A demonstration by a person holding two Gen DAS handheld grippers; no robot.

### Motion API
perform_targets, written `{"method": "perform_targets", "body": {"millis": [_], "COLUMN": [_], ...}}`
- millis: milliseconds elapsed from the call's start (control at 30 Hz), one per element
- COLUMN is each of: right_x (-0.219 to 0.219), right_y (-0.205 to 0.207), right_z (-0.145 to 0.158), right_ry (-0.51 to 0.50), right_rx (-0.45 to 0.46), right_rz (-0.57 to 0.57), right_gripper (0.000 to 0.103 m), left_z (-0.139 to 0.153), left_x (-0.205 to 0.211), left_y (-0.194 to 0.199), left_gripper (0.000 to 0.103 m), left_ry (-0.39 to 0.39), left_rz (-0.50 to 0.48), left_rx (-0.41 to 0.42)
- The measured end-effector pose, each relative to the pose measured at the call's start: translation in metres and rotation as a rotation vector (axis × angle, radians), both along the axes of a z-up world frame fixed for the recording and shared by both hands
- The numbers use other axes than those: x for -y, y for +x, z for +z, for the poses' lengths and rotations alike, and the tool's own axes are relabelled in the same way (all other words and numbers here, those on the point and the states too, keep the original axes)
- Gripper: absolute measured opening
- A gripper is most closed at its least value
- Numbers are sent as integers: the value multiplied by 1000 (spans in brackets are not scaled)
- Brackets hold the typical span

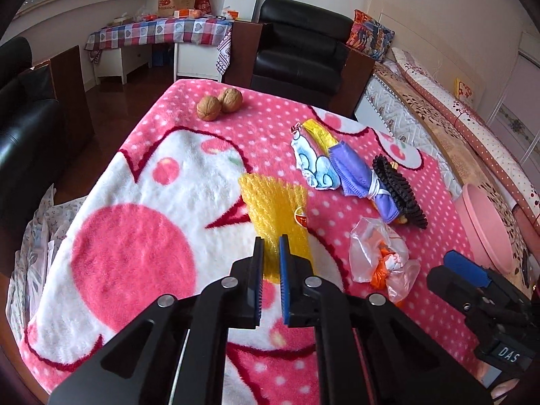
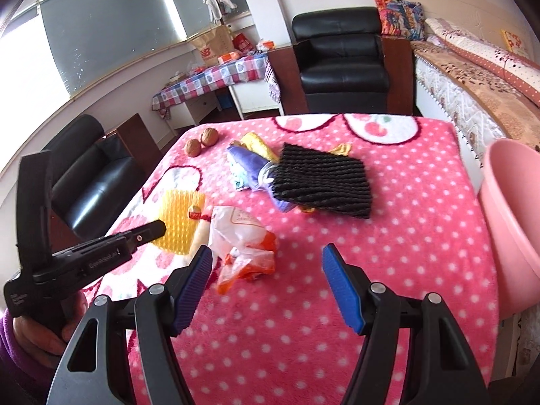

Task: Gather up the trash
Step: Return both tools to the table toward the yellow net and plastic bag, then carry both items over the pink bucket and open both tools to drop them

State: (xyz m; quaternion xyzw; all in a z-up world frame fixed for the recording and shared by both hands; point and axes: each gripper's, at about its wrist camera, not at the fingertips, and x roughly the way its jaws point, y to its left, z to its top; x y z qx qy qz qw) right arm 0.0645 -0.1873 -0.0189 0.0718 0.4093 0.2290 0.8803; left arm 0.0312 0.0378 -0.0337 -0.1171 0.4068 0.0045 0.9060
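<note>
L gripper (image 1: 271,248) is sitting low over the pink dotted blanket (image 1: 141,202), its fingers nearly together and clamping on the near edge of the yellow foam net (image 1: 275,211), which is lying flat on the blanket w/ a small red-and-white sticker on it. R gripper (image 2: 266,258) is hovering w/ fingers wide apart, nothing between the pads; the crumpled clear plastic bag (image 2: 244,239) w/ orange scraps inside is lying just ahead of its left finger, touching the net's edge.

Containers: a pink plastic tub (image 2: 513,222) is standing off the blanket's right edge, beside the bed (image 2: 472,77); inside isn't visible from either view, so can't tell what's in it. The plastic bag is holding orange and white wrapper bits.

Other trash further back: a black foam net (image 2: 324,182) lying over a purple wrapper (image 2: 251,168), w/ a gold wrapper (image 2: 256,143) and a light-blue printed wrapper (image 1: 312,163) next to them. Two walnuts (image 1: 219,101) are touching each other at the far left corner, well apart from the rest.
</note>
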Motion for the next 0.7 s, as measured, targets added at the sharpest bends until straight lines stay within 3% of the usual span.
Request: {"method": "perform_targets", "body": {"millis": [200, 367, 433, 700], "right_x": [-14, -17, -19, -11], "right_y": [13, 15, 14, 3], "right_z": [-15, -24, -26, -17], "right_ry": [-15, -8, -6, 19], "right_rx": [-73, -108, -114, -97], "right_rz": [17, 29, 41, 48], "right_gripper": [49, 42, 30, 26], "left_z": [9, 10, 9, 18], "left_x": [0, 3, 4, 13], "left_y": [-5, -6, -7, -7], "left_gripper": [8, 8, 8, 8], "left_ry": [-4, -3, 0, 12], "left_rz": [-10, -18, -24, -49], "left_rx": [22, 31, 32, 60]}}
